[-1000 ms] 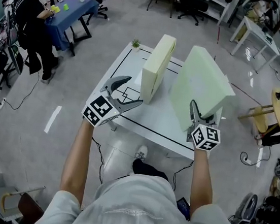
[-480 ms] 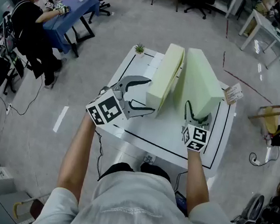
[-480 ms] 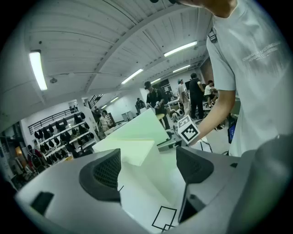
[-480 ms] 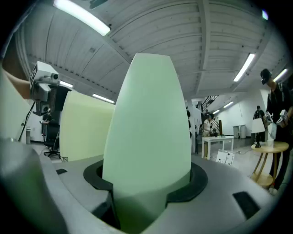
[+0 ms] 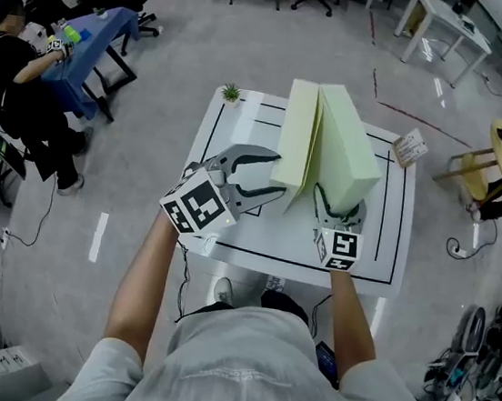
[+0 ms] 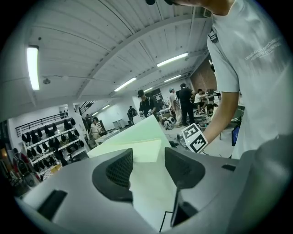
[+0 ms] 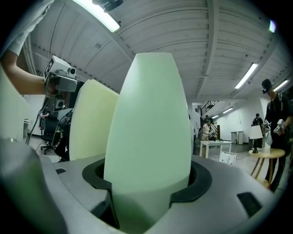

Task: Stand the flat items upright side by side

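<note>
Step in hand: closing the gap. Both foam slabs are already on edge on the white table [image 5: 241, 134], long faces together, so I judge the task nearly done.

Right gripper [image 5: 339, 203] is clamped on the near end of the green slab [image 5: 346, 139]; the right gripper view shows the foam filling the jaws, pads pressed in on both sides.

Left gripper [image 5: 279, 175] is about half open and its jaws have just been closing. Nothing is pinched: the left gripper view shows only table surface between the pads, with the near corner of the cream slab [image 5: 298, 137] just ahead of the tips.

Next, my read: let go of the green slab gently and back straight out. The left gripper only needs to steady the cream one, not squeeze it.

Look: two thick rectangular foam blocks, matte, soft-edged, one pale yellow, one pale green. They look light, so any drag on release could tip them.
</note>
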